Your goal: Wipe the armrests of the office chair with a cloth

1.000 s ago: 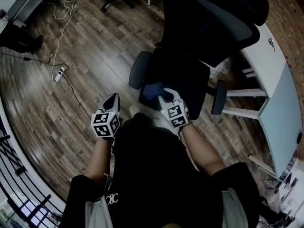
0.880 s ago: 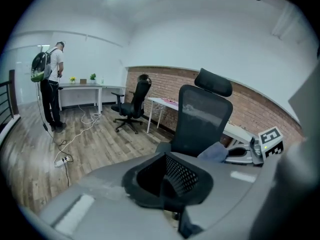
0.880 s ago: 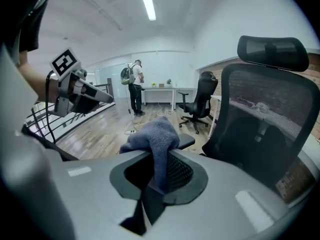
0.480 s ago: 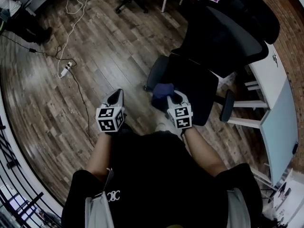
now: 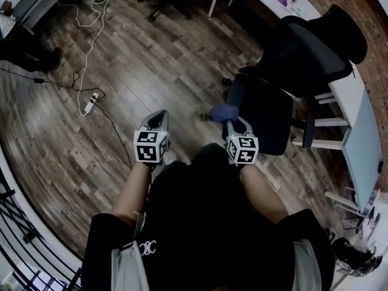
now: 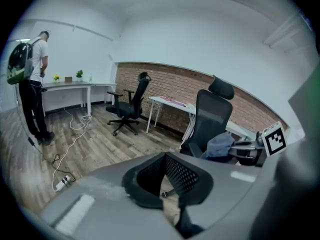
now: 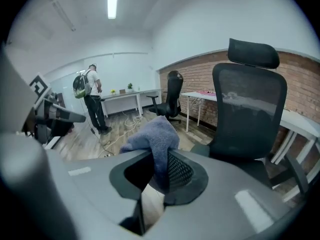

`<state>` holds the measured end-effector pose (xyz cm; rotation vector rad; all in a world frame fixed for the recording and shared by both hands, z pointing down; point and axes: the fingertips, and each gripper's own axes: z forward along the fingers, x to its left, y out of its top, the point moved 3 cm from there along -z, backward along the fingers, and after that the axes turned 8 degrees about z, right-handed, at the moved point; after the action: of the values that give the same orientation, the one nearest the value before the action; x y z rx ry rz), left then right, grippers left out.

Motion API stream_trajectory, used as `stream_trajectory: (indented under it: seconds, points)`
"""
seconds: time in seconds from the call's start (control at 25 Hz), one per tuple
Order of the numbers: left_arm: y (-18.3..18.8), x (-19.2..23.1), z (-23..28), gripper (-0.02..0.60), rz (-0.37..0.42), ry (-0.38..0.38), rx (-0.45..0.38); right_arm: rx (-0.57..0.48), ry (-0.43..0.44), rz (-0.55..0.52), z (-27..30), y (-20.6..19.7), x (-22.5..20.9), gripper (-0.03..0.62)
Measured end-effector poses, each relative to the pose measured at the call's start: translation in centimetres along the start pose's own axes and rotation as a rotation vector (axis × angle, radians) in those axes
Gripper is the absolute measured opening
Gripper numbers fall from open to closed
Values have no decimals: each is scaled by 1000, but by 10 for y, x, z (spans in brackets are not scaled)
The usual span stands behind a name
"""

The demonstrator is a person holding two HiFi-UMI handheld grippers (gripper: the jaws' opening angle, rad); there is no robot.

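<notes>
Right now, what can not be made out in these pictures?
- Near armrest: right gripper view, the cloth covers part of it; head view, it blends into the dark seat.
- Base of the office chair: head view, under the seat; right gripper view, behind the right gripper's body.
- Dirt on the far armrest: head view, too dark and small.
- Things on the far desk: left gripper view, too small.
</notes>
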<state>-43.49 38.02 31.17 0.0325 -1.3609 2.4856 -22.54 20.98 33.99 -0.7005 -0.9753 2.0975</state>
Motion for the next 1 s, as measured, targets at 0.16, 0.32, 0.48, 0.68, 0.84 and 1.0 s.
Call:
stream_trajectory:
  seconds: [0.16, 0.32, 0.48, 0.68, 0.84, 1.0]
  points:
    - [10, 23, 20, 6, 41, -84, 26, -39, -26, 63, 21, 2, 25, 54]
    - [54, 32, 66, 6, 111, -147, 42, -50, -64, 101, 60, 22, 11, 54]
    - [108, 51, 109, 6, 179, -191, 45, -40, -115, 199, 109, 36, -10, 54]
    - [175, 71, 166, 6, 289, -244, 29, -65, -132, 253, 160, 70, -16, 54]
    - [206, 80, 209, 6, 335, -317, 47, -91, -187, 310, 173, 89, -19, 54]
    - [214, 67, 252, 6, 417, -437, 104, -75, -301, 391, 170, 76, -35, 54]
